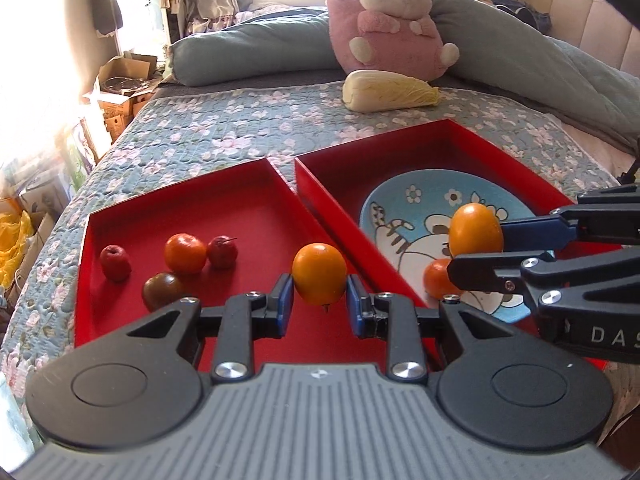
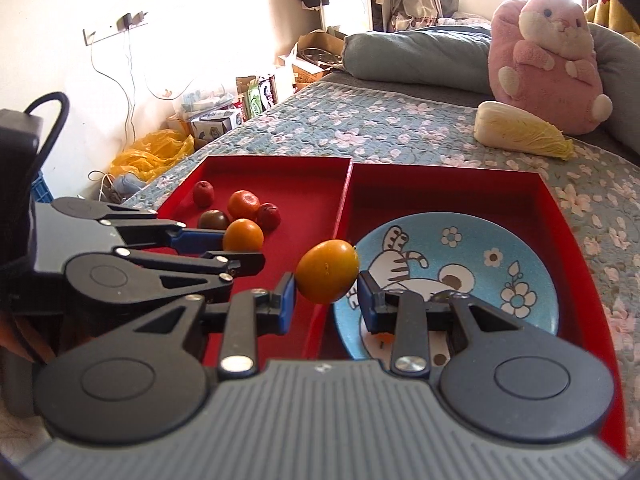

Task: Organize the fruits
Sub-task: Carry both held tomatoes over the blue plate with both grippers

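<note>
My left gripper point(image 1: 320, 285) is shut on a yellow-orange fruit point(image 1: 319, 270), held above the left red tray point(image 1: 256, 176). In that tray lie a tangerine point(image 1: 185, 253), two small red fruits point(image 1: 115, 262) point(image 1: 222, 251) and a dark brown one point(image 1: 163, 290). My right gripper point(image 2: 326, 281) is shut on a second yellow-orange fruit point(image 2: 327, 270), held over the wall between the trays. Its fruit point(image 1: 475, 232) hangs above the blue cartoon plate point(image 1: 416, 200) in the right red tray point(image 1: 452, 128). One orange fruit point(image 1: 438, 280) rests on the plate.
Both trays sit on a flowered quilt point(image 1: 240, 124) on a bed. A napa cabbage point(image 1: 390, 90) and a pink plush rabbit point(image 1: 392, 20) lie behind them, with grey pillows point(image 1: 256, 48). Boxes and bags crowd the floor point(image 2: 208, 124) to the left.
</note>
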`<state>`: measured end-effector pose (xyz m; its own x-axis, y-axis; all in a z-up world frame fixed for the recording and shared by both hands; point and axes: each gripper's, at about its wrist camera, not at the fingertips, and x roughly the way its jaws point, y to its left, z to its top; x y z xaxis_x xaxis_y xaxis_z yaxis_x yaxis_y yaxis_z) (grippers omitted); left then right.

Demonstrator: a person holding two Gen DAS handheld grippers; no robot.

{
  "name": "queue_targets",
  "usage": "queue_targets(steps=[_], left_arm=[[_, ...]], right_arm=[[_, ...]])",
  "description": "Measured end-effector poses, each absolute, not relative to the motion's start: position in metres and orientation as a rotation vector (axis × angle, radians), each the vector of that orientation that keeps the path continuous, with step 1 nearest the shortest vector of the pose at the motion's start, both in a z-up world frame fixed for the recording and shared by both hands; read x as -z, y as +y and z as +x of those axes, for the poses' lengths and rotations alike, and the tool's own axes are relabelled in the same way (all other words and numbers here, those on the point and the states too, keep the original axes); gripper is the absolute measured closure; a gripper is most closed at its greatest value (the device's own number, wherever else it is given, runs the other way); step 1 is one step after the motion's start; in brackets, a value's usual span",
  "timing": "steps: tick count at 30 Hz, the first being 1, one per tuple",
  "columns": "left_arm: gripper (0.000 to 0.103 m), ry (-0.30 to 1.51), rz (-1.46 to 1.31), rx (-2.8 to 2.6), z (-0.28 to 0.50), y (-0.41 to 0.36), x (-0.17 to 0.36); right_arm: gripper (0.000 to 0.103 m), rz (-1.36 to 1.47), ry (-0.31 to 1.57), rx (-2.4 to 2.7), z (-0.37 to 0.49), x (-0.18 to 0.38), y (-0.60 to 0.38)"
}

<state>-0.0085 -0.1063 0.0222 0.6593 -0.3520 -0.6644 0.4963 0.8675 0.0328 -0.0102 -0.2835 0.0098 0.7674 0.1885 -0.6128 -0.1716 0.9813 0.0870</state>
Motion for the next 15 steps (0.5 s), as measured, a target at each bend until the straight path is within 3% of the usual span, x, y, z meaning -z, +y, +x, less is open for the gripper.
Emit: queue_targets(steps=[15], left_arm=[[0.070, 0.705, 0.233, 0.634, -0.018, -0.175, -0.016]], right_arm=[[0.067, 0.068, 0.714, -0.010, -0.030, 0.018, -0.360]])
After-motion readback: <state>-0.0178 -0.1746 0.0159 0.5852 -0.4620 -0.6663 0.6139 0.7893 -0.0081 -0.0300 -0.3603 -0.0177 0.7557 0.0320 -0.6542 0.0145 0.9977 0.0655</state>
